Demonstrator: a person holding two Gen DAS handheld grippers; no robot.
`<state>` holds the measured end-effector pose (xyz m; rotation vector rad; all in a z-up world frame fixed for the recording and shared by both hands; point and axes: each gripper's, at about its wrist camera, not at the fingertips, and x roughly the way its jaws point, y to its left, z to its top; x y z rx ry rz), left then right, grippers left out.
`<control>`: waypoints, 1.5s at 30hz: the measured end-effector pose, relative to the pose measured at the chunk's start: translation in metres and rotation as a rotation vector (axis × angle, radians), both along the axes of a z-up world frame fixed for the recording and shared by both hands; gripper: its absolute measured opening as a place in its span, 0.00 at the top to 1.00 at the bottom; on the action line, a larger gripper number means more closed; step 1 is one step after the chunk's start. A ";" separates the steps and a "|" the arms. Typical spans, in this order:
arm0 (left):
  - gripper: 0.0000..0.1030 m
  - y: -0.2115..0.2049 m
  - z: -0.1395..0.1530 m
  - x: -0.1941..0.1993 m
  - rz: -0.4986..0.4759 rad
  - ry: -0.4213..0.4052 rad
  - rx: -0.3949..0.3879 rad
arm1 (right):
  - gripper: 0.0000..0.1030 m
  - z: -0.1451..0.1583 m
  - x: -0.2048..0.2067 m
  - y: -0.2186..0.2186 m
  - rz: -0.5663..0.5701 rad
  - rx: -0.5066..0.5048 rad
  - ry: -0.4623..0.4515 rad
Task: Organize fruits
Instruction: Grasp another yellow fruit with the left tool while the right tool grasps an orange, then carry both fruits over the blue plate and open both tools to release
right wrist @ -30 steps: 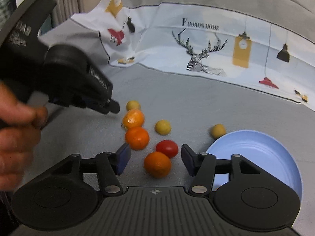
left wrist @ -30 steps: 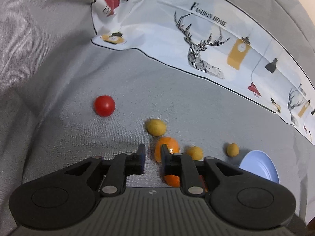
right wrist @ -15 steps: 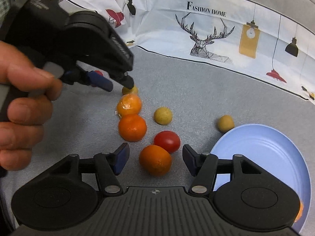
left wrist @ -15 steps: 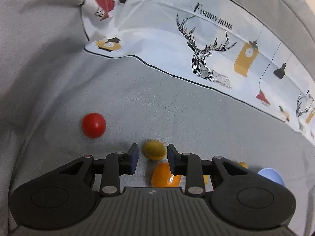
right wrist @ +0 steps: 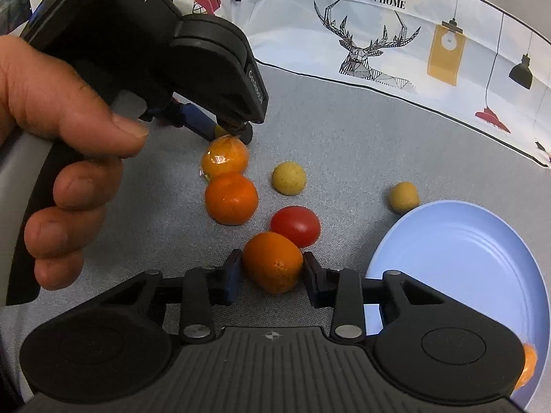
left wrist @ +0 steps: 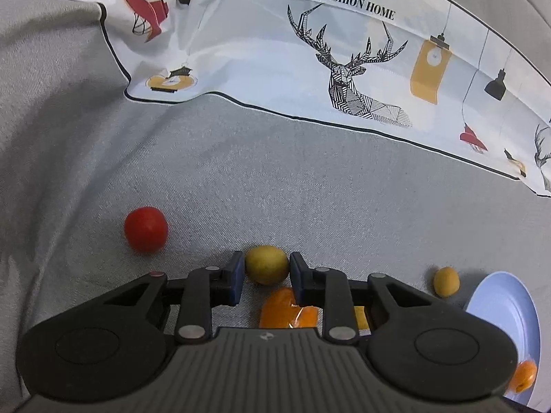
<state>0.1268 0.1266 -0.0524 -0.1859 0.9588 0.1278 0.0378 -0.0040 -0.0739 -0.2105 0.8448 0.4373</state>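
Closing on both sides at once, I have each hand-held gripper down among the fruit on the grey cloth surface (left wrist: 310, 179). I take the blue plate (right wrist: 482, 247) as my landmark.

The right hand-held gripper (right wrist: 272, 270) has its jaws closing around an orange fruit (right wrist: 272, 261) just left of the plate; both pads look to be touching its sides. A red tomato (right wrist: 296, 225) touches that fruit on its far side. Farther left of the plate sit a second orange fruit (right wrist: 230, 198) and, touching it on the far side, a glossy wrapped orange fruit (right wrist: 225, 158). A yellow fruit (right wrist: 288, 182) lies between that pair and the plate, and another small yellow fruit (right wrist: 403, 196) rests just beside the plate's far rim. One more orange piece (right wrist: 528, 361) lies on the plate at its near edge.

The left hand-held gripper (left wrist: 267, 268), held in a person's hand (right wrist: 65, 158), is well left of the plate. Its jaws are closing with a yellow-green fruit (left wrist: 267, 265) between them; the pads are right at its sides, though I cannot tell whether they press yet. A lone red tomato (left wrist: 146, 229) lies farthest from the plate, apart from the rest. A printed white cloth (left wrist: 344, 51) with a deer and lamps runs along the far side.
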 end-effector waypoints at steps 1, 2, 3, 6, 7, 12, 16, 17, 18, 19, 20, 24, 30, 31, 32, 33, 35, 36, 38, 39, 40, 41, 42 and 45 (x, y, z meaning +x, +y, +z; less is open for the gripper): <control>0.70 0.000 0.002 -0.001 0.001 -0.007 0.005 | 0.63 0.001 0.000 0.000 0.000 0.003 -0.001; 0.70 0.000 0.005 -0.002 0.002 -0.016 0.010 | 0.64 0.002 -0.001 0.000 -0.001 0.009 -0.007; 0.70 0.000 0.008 -0.003 0.005 -0.023 0.011 | 0.64 0.005 -0.002 0.000 -0.003 0.017 -0.017; 0.70 0.001 0.019 -0.007 0.006 -0.042 0.003 | 0.64 0.014 -0.005 -0.001 -0.008 0.035 -0.047; 0.70 0.000 0.024 -0.009 0.005 -0.049 0.002 | 0.64 0.017 -0.006 -0.001 -0.010 0.038 -0.054; 0.70 -0.003 0.047 -0.019 0.001 -0.081 -0.003 | 0.64 0.033 -0.014 -0.003 -0.022 0.056 -0.088; 0.70 -0.008 0.062 -0.026 -0.015 -0.109 -0.001 | 0.64 0.045 -0.023 -0.006 -0.039 0.057 -0.116; 0.70 -0.011 0.065 -0.028 -0.022 -0.115 0.002 | 0.64 0.047 -0.024 -0.008 -0.046 0.059 -0.123; 0.70 -0.013 0.067 -0.029 -0.028 -0.119 0.003 | 0.64 0.049 -0.025 -0.009 -0.053 0.060 -0.129; 0.70 -0.016 0.068 -0.029 -0.033 -0.122 0.002 | 0.64 0.052 -0.026 -0.011 -0.062 0.061 -0.135; 0.70 -0.018 0.069 -0.030 -0.037 -0.125 -0.001 | 0.64 0.054 -0.026 -0.013 -0.071 0.063 -0.141; 0.70 -0.026 0.070 -0.030 -0.056 -0.137 0.000 | 0.64 0.061 -0.027 -0.020 -0.108 0.080 -0.157; 0.70 -0.032 0.057 -0.028 -0.081 -0.120 -0.001 | 0.64 0.066 -0.022 -0.030 -0.178 0.106 -0.186; 0.70 -0.033 0.056 -0.028 -0.090 -0.118 0.000 | 0.64 0.067 -0.020 -0.032 -0.200 0.107 -0.188; 0.70 -0.034 0.055 -0.027 -0.103 -0.116 0.007 | 0.64 0.067 -0.018 -0.035 -0.221 0.112 -0.186; 0.70 -0.036 0.054 -0.026 -0.118 -0.117 0.013 | 0.64 0.068 -0.016 -0.039 -0.245 0.123 -0.184; 0.70 -0.039 0.055 -0.027 -0.144 -0.129 0.019 | 0.64 0.071 -0.012 -0.049 -0.299 0.151 -0.179; 0.70 -0.042 0.056 -0.027 -0.156 -0.132 0.023 | 0.64 0.071 -0.010 -0.054 -0.324 0.162 -0.177; 0.70 -0.046 0.056 -0.027 -0.183 -0.137 0.018 | 0.64 0.074 -0.006 -0.066 -0.381 0.180 -0.181; 0.70 -0.049 0.056 -0.028 -0.202 -0.138 0.014 | 0.64 0.075 -0.004 -0.073 -0.408 0.187 -0.186; 0.70 -0.052 0.056 -0.029 -0.219 -0.139 0.012 | 0.64 0.077 -0.004 -0.080 -0.437 0.197 -0.192; 0.70 -0.057 0.056 -0.029 -0.240 -0.142 0.011 | 0.64 0.078 -0.003 -0.089 -0.468 0.208 -0.199; 0.70 -0.061 0.056 -0.030 -0.266 -0.145 0.013 | 0.64 0.079 -0.002 -0.098 -0.500 0.215 -0.205; 0.70 -0.077 0.057 -0.037 -0.348 -0.159 0.024 | 0.64 0.081 0.002 -0.131 -0.600 0.242 -0.211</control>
